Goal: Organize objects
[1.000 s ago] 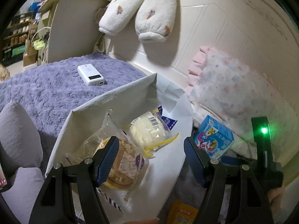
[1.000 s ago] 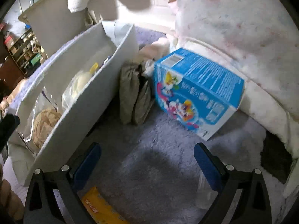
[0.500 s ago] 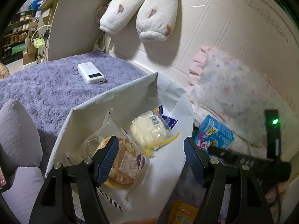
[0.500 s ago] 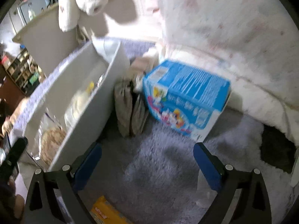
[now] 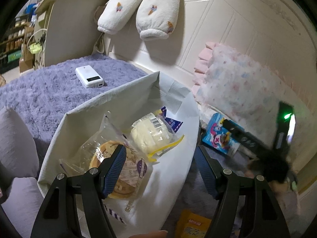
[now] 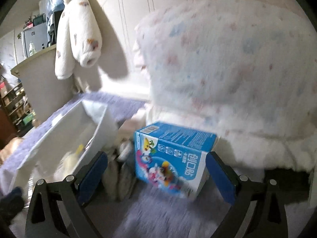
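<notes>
A white fabric bin (image 5: 111, 107) sits on the purple fuzzy bedspread (image 5: 39, 91) and holds a wrapped round pastry (image 5: 130, 170) and a wrapped pale bun (image 5: 152, 132). My left gripper (image 5: 160, 170) hangs open over the bin's near end, holding nothing. A blue cartoon-printed carton (image 6: 170, 158) lies beside the bin (image 6: 65, 138), against a fluffy speckled pillow (image 6: 237, 75). My right gripper (image 6: 156, 176) is open, its blue pads either side of the carton's near face and clear of it. The left wrist view also catches the carton (image 5: 220, 136) with the right gripper's black body across it.
A white power bank (image 5: 90, 76) lies on the bedspread behind the bin. A yellow packet (image 5: 193, 226) lies at the bottom by my left gripper. Folded brownish cloth (image 6: 120, 170) is wedged between bin and carton. White plush sleeves (image 5: 138, 6) hang on the headboard. Grey cushions (image 5: 13, 138) sit left.
My right gripper has swung and tilted up, closing in on the blue carton, which now sits between its open fingers. In the left wrist view its black body has moved across the carton. The left gripper stayed put.
</notes>
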A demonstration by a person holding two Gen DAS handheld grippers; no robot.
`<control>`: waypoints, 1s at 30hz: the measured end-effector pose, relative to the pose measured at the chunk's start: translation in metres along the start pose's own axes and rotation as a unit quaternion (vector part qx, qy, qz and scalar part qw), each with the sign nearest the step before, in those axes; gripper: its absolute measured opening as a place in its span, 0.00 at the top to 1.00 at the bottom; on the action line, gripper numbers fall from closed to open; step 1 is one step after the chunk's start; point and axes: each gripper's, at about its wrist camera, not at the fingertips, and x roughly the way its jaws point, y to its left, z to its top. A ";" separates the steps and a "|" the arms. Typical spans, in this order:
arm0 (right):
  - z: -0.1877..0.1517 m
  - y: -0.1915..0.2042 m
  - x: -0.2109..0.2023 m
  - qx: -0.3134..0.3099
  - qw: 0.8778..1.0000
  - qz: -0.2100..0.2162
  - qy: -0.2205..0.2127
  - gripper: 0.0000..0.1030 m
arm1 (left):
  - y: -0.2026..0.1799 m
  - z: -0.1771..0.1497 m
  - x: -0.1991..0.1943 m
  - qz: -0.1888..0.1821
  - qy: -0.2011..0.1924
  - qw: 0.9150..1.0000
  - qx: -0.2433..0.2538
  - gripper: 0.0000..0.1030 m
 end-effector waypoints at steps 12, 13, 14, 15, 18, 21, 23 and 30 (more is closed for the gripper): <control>-0.035 0.049 0.053 -0.052 0.989 0.096 0.099 0.00 | 0.000 -0.001 0.005 0.001 0.005 1.000 -0.003 0.32; -0.038 0.049 0.059 -0.044 0.987 0.103 0.114 0.00 | 0.000 -0.001 0.005 0.001 0.005 1.000 -0.002 0.32; -0.042 0.046 0.068 -0.029 0.984 0.114 0.133 0.00 | 0.000 -0.001 0.005 0.001 0.004 1.000 -0.001 0.32; -0.045 0.042 0.074 -0.012 0.981 0.125 0.150 0.00 | -0.001 -0.001 0.005 0.002 0.004 1.000 -0.001 0.32; -0.050 0.029 0.087 0.037 0.975 0.146 0.164 0.00 | -0.001 -0.001 0.006 0.004 0.005 1.000 -0.001 0.32; -0.053 0.033 0.088 0.023 0.978 0.139 0.155 0.00 | 0.000 -0.002 0.007 0.007 0.006 1.000 -0.001 0.32; -0.054 0.039 0.088 0.007 0.980 0.127 0.152 0.00 | 0.000 -0.003 0.008 0.010 0.007 1.000 -0.001 0.32; -0.055 0.041 0.090 0.002 0.981 0.122 0.154 0.00 | -0.001 -0.002 0.004 0.028 -0.015 0.999 0.008 0.32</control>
